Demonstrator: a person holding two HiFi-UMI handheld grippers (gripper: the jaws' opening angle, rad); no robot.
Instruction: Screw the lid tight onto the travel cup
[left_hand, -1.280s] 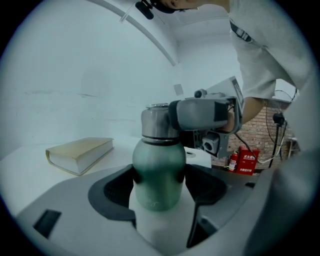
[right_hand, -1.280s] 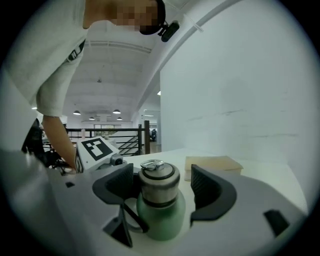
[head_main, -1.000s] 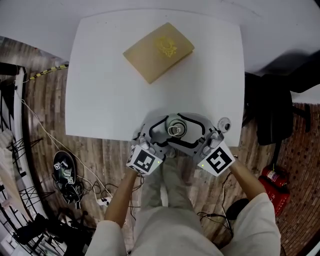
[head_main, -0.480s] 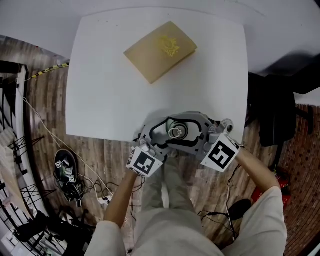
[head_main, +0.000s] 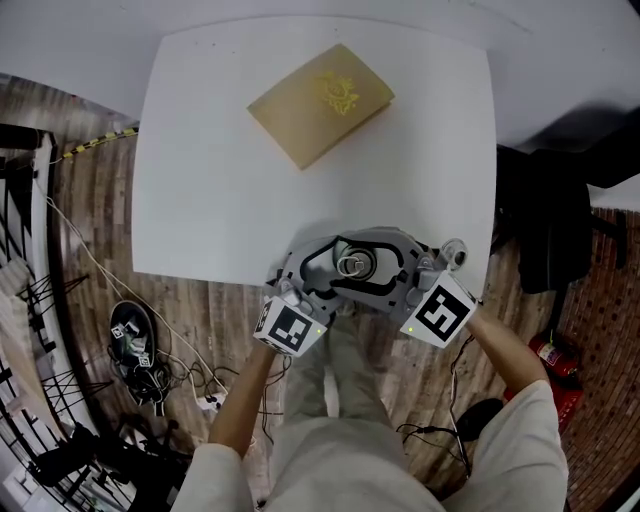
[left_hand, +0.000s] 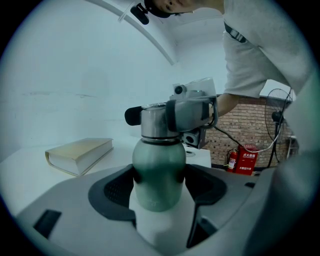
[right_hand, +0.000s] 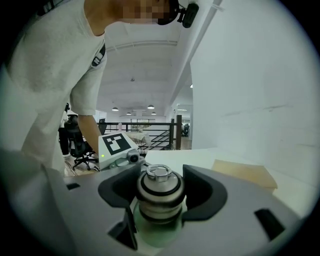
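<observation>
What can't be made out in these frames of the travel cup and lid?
- Base of the travel cup: left gripper view, hidden behind the left tool clamping the body.
- Sides of the lid: right gripper view, covered by the right tool; its jaws have just been closing, lid between them.
- Cup body: head view, under both tools.
- Emblem on the book: head view, too small.

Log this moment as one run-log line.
left gripper: shut on travel cup | right gripper: jaws just closed further, now on lid | travel cup: upright, at table's near edge
</observation>
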